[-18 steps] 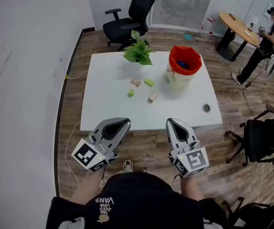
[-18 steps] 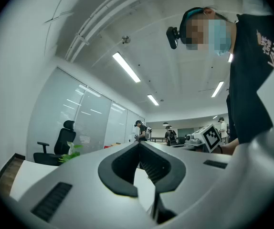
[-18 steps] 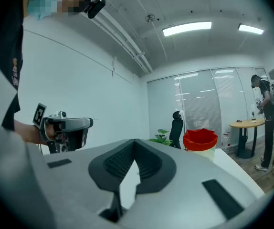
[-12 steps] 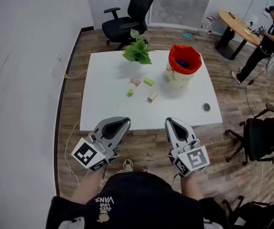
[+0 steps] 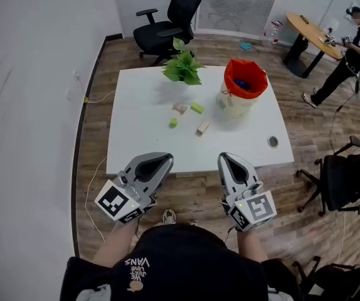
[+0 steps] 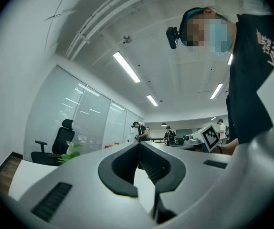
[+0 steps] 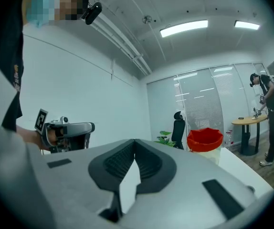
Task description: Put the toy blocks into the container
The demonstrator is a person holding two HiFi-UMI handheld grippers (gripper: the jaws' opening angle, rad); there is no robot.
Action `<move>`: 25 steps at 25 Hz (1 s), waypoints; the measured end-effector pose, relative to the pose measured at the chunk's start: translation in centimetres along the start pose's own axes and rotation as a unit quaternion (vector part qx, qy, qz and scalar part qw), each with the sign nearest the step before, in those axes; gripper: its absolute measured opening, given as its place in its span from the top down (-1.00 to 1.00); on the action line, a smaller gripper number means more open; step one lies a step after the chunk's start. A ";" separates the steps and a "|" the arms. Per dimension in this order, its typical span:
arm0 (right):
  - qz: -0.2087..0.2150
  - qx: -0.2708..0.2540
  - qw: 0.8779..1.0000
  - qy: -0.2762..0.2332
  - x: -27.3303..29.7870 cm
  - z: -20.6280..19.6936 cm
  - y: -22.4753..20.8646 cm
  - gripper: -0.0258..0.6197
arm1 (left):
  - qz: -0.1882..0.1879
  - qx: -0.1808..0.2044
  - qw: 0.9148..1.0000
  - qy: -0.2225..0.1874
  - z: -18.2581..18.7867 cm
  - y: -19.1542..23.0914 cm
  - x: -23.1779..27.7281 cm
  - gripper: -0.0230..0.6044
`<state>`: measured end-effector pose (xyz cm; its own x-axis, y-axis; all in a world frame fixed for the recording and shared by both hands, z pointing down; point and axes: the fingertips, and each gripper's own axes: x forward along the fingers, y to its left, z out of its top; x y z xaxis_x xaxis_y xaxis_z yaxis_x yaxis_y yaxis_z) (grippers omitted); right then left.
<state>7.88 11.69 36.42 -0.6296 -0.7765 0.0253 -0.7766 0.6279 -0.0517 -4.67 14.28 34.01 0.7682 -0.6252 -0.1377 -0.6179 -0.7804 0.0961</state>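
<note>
Several toy blocks lie mid-table in the head view: a tan block [image 5: 179, 107], a green block [image 5: 197, 108], a small green block [image 5: 173, 122] and another tan block [image 5: 202, 127]. The container [image 5: 243, 88], lined with a red bag, stands at the back right of the white table [image 5: 136, 149] and holds a blue block [image 5: 243, 84]. Both grippers hover short of the table's near edge, far from the blocks. My left gripper [image 5: 165, 158] [image 6: 138, 143] is shut and empty. My right gripper [image 5: 222, 158] [image 7: 134, 140] is shut and empty too. The container [image 7: 205, 140] also shows in the right gripper view.
A potted plant [image 5: 181, 68] stands at the table's back edge, and a round cable port [image 5: 273, 142] sits near the front right corner. A black office chair [image 5: 170, 17] stands behind the table, another chair [image 5: 346, 180] at right. A person [image 5: 349, 49] stands by a round wooden table [image 5: 312, 33].
Both grippers and the blocks have kept still. Only the person at the far right has shifted a little.
</note>
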 end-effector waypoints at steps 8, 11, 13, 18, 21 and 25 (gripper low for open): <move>-0.018 -0.005 1.000 -0.002 1.2 0.1 0.5 0.86 | -0.020 -0.002 1.000 0.000 0.1 1.4 -0.2 0.89; -0.026 -0.005 1.000 -0.001 1.7 0.0 0.7 0.86 | -0.029 -0.004 1.000 0.002 0.0 1.9 -0.2 0.89; -0.031 -0.005 1.000 -0.001 2.0 -0.2 0.9 0.86 | -0.036 -0.006 0.999 0.004 -0.1 2.2 -0.3 0.89; -0.034 -0.009 0.999 0.002 3.3 -0.2 0.8 0.86 | -0.044 -0.008 0.999 0.008 -0.3 3.2 -0.1 0.89; -0.034 -0.008 0.999 0.004 4.1 -0.3 0.4 0.86 | -0.045 -0.009 0.999 0.009 -0.5 4.0 0.4 0.89; -0.030 -0.009 0.999 0.004 5.2 -0.4 -0.6 0.86 | -0.042 -0.010 0.999 0.011 -0.8 5.0 1.3 0.89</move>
<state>5.06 7.25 37.01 -0.5813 -0.8129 0.0358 -0.8137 0.5804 -0.0325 -6.62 9.56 35.10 0.8214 -0.5566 -0.1242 -0.5470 -0.8306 0.1043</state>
